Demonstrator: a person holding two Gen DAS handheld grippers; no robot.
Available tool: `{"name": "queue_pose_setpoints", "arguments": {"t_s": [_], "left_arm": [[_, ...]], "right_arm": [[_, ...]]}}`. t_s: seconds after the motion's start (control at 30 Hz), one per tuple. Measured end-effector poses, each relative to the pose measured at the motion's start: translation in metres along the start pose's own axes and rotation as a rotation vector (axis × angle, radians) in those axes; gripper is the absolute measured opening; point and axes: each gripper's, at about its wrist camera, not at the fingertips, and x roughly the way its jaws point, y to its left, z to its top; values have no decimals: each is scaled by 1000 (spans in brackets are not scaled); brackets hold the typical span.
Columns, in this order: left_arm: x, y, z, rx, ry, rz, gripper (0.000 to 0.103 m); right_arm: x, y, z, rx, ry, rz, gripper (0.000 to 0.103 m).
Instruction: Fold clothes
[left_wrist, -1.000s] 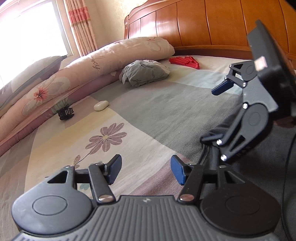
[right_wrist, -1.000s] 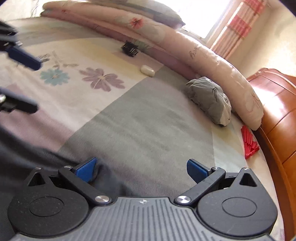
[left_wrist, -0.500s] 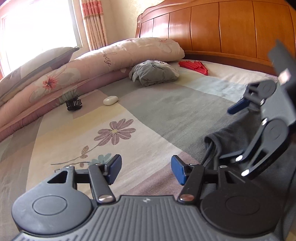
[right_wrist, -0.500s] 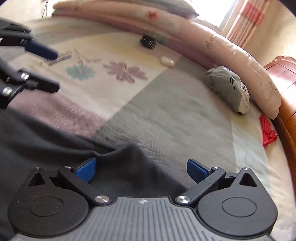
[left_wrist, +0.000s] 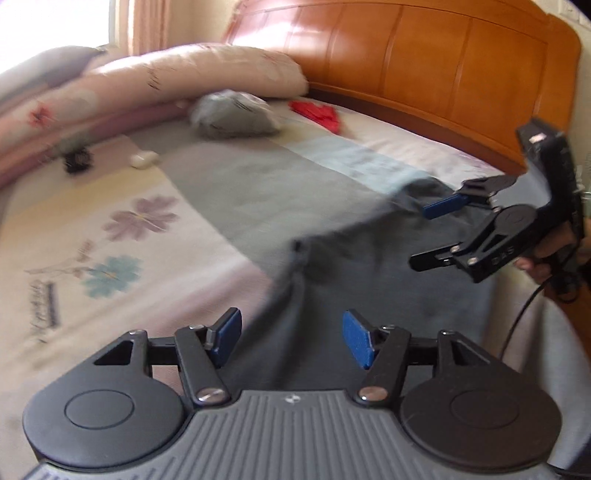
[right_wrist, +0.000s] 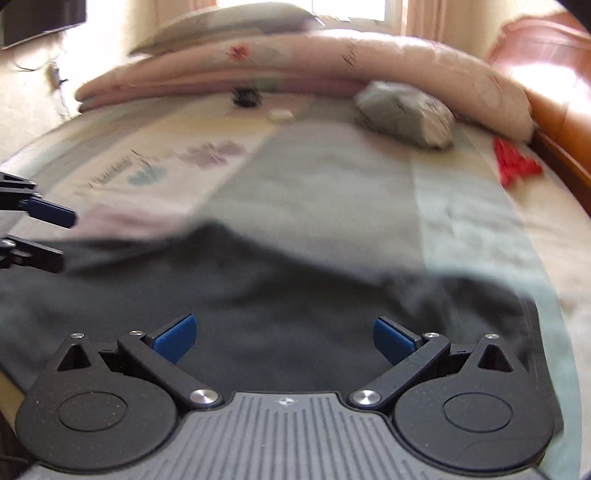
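From the left wrist view, a black hair claw (left_wrist: 77, 159) and a small white case (left_wrist: 143, 160) lie at about ten o'clock beside the rolled floral quilt (left_wrist: 155, 79). A bundled grey garment (left_wrist: 233, 115) sits near twelve o'clock, red hangers (left_wrist: 318, 114) just right of it under the wooden headboard (left_wrist: 424, 62). The left gripper (left_wrist: 291, 341) is at six o'clock, its jaws opening and empty, above the edge of the dark grey garment (left_wrist: 369, 266), which lies spread on the patchwork bedsheet (left_wrist: 110, 236) from centre toward five o'clock. At three o'clock the right gripper (left_wrist: 432, 232), held in a hand (left_wrist: 546, 254), hovers over that cloth with its fingers apart, clamping nothing; its own view shows the blue pads (right_wrist: 175, 338) wide over the fabric.
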Motion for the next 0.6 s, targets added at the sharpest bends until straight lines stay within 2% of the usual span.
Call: {"name": "queue_pose_setpoints", "arguments": {"t_s": [0.07, 0.2, 0.23, 0.3, 0.4, 0.5, 0.53, 0.57, 0.6], "left_arm": [[6, -11, -6, -4, 30, -18, 65], [17, -21, -28, -32, 99, 67, 65], [19, -21, -34, -41, 118, 109, 65], [8, -27, -39, -39, 93, 147, 64], [-12, -37, -41, -40, 48, 146, 70], [-14, -49, -50, -13, 67, 162, 71], [-11, -51, -55, -19, 90, 173, 71], [-9, -53, -60, -26, 115, 185, 71], [-10, -54, -66, -40, 108, 195, 71]], "right_arm": [[-2, -13, -21, 23, 25, -31, 103], [-18, -25, -45, 75, 6, -62, 103], [-23, -25, -46, 95, 2, -79, 103], [-32, -22, -47, 122, -12, -96, 103], [-38, -9, -48, 111, -39, -77, 103], [-29, 7, -51, 75, -13, -55, 103], [-24, 11, -53, 73, 4, -71, 103], [-26, 14, -58, 75, -20, -86, 103], [-29, 14, -59, 92, -20, -93, 103]]}}
